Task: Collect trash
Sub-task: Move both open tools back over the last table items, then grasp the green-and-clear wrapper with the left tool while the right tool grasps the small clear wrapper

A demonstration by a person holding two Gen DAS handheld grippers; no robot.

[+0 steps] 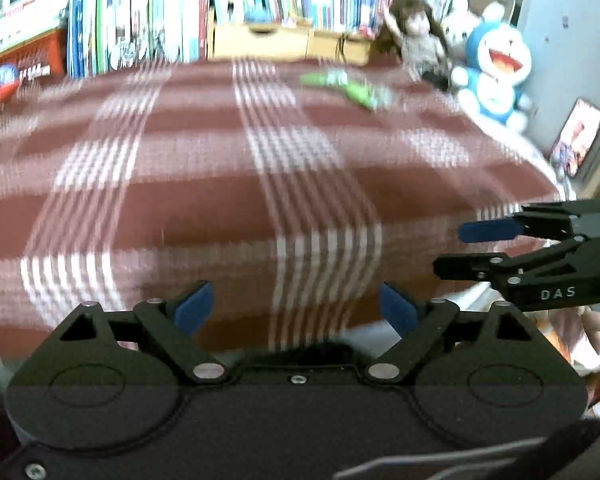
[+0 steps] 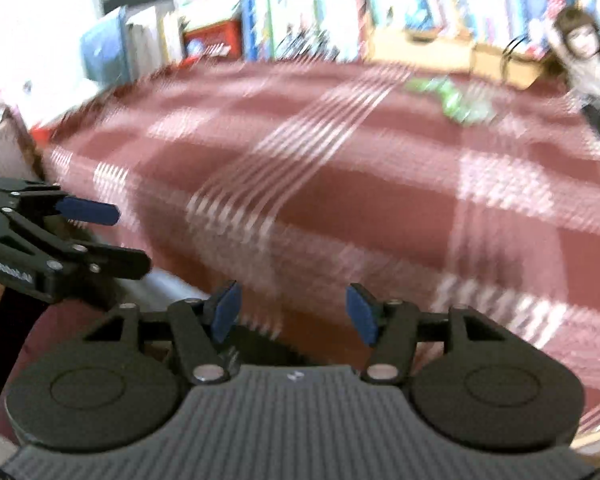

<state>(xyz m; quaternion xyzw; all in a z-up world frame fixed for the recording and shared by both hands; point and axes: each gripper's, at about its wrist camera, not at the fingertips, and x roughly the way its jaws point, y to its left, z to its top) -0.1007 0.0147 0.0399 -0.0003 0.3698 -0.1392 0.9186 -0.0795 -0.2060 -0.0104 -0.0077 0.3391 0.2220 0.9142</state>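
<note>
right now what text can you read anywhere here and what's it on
"DAS" in pale letters on the black body of the right gripper, seen from the left wrist view.
Lettering on the side of the left gripper, seen from the right wrist view: too blurred to read.
Book spines behind the bed: print too blurred to read.
Red box at far left: markings unreadable.

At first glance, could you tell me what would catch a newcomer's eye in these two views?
The red-and-white plaid cloth fills most of both views, with a crumpled green wrapper lying alone near its far edge. Behind it stand a row of books, and a blue plush toy sits at the far right. In the foreground the left gripper and right gripper are open and empty.
</note>
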